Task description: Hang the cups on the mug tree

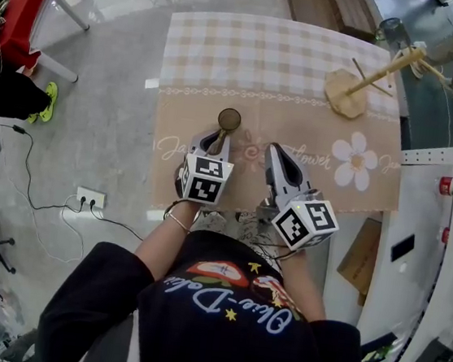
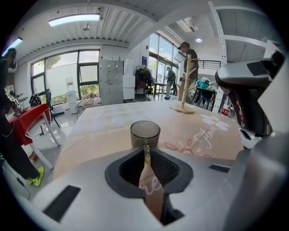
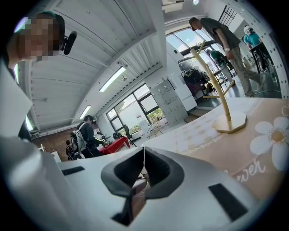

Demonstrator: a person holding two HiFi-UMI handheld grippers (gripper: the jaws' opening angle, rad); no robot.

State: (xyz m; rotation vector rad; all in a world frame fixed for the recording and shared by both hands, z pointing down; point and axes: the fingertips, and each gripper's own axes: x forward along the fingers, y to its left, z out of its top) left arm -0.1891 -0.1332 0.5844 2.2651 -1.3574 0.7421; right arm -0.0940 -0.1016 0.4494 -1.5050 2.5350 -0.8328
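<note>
A dark glass cup [image 1: 229, 119] stands on the tablecloth just beyond my left gripper [image 1: 220, 138]. In the left gripper view the cup [image 2: 145, 133] fills the centre, and its thin handle runs back between the jaw tips. My left gripper [image 2: 146, 152] is shut on that handle. The wooden mug tree [image 1: 361, 82] stands bare at the far right of the table. It also shows as a mug tree [image 2: 183, 85] in the left gripper view and a mug tree [image 3: 221, 99] in the right one. My right gripper [image 1: 276, 150] hovers near the table's front, shut on nothing [image 3: 143, 159].
The table [image 1: 227, 45] carries a checked and beige flower-print cloth. People stand behind the mug tree, off the table. A red table [image 1: 22, 12] and floor cables lie to the left, and a white bench [image 1: 424, 241] lies to the right.
</note>
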